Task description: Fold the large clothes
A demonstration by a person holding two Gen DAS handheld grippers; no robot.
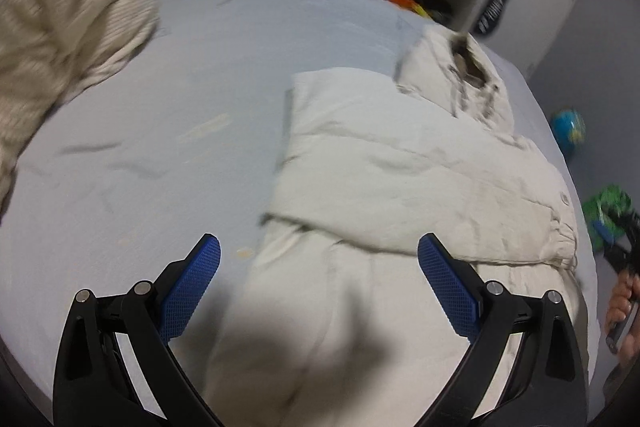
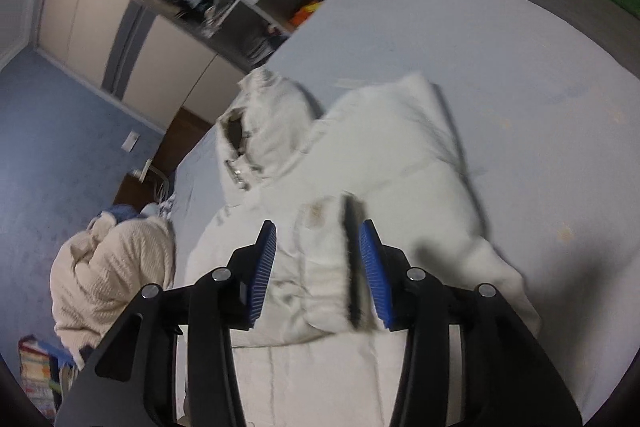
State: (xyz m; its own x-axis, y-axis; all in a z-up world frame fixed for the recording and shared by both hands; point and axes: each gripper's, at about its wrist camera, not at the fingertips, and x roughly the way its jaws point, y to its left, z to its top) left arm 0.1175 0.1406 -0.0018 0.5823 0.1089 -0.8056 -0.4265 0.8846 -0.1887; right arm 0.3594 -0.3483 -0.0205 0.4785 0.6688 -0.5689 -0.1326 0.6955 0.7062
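Both my grippers hang spread over the pale jacket (image 1: 400,167): left gripper (image 1: 320,259) wide, right gripper (image 2: 318,247) narrower, neither pinching cloth.

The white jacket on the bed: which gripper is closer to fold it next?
Probably the right gripper: a fold of the white jacket lies between its fingers. The left gripper hangs wide open over the jacket's edge.

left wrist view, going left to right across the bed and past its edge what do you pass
cream knit sweater → bare blue sheet → folded white jacket → globe on the floor past the bed's edge
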